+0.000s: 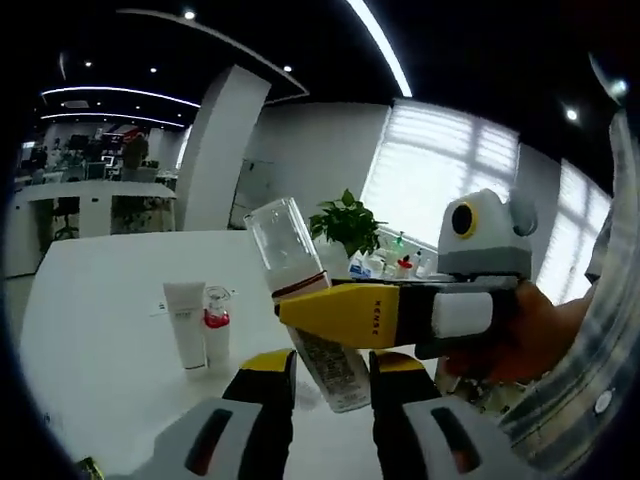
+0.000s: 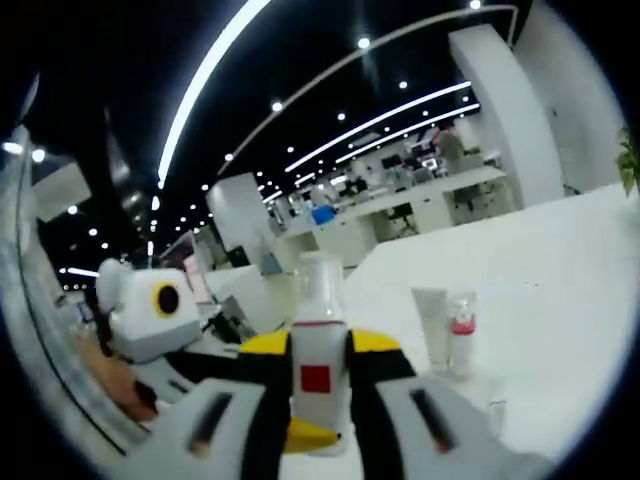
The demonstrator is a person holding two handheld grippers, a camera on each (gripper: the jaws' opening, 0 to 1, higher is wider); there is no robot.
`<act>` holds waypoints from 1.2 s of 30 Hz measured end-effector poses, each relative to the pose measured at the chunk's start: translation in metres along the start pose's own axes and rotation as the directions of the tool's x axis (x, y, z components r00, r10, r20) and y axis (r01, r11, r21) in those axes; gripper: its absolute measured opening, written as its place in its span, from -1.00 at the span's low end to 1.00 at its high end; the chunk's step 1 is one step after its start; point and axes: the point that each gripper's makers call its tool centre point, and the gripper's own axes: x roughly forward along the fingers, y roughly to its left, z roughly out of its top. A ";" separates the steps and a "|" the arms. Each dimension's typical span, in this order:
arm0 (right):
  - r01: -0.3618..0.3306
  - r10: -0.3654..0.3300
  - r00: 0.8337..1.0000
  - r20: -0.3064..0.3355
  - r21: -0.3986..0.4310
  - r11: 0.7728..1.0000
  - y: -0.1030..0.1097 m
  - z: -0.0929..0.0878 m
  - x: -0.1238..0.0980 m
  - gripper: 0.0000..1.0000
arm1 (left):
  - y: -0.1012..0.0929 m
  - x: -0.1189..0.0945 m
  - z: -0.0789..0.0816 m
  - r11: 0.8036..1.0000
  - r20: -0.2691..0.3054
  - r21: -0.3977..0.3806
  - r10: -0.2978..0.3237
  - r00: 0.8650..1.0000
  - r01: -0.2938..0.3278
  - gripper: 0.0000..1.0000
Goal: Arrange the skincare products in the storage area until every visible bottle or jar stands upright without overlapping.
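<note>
A white bottle point(image 1: 326, 358) with a clear cap and a red square label point(image 2: 315, 378) hangs tilted above the white table point(image 1: 110, 300). My right gripper point(image 2: 320, 348) is shut on its middle and enters the left gripper view from the right point(image 1: 300, 303). My left gripper point(image 1: 332, 368) has its yellow-tipped jaws against the bottle's lower end; one tip point(image 2: 305, 435) shows under the base in the right gripper view. A white tube point(image 1: 185, 335) point(image 2: 432, 325) and a small clear bottle with a red band point(image 1: 217, 325) point(image 2: 462, 335) stand upright side by side on the table.
A potted plant point(image 1: 345, 222) and several small bottles point(image 1: 385, 265) sit at the table's far edge by the window. A hand and plaid sleeve point(image 1: 560, 350) hold the right gripper. A small clear item point(image 2: 497, 415) lies near the tube. Office desks stand beyond.
</note>
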 end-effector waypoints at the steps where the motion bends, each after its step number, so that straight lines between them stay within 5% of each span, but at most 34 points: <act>1: -0.005 0.005 1.000 -0.001 0.001 1.000 0.002 -0.001 0.001 -0.62 | 0.000 -0.001 0.000 1.000 -0.002 0.020 0.006 1.000 -0.006 -0.44; 11: -0.042 0.042 0.999 0.011 0.008 0.999 0.013 0.002 0.008 -0.63 | 0.014 -0.018 0.005 0.992 0.034 0.072 0.103 0.994 -0.106 -0.53; 36: -0.163 0.162 0.987 -0.020 -0.117 0.980 0.048 -0.003 0.015 -0.61 | 0.023 -0.033 0.005 0.994 0.041 0.024 0.104 0.994 -0.105 -0.56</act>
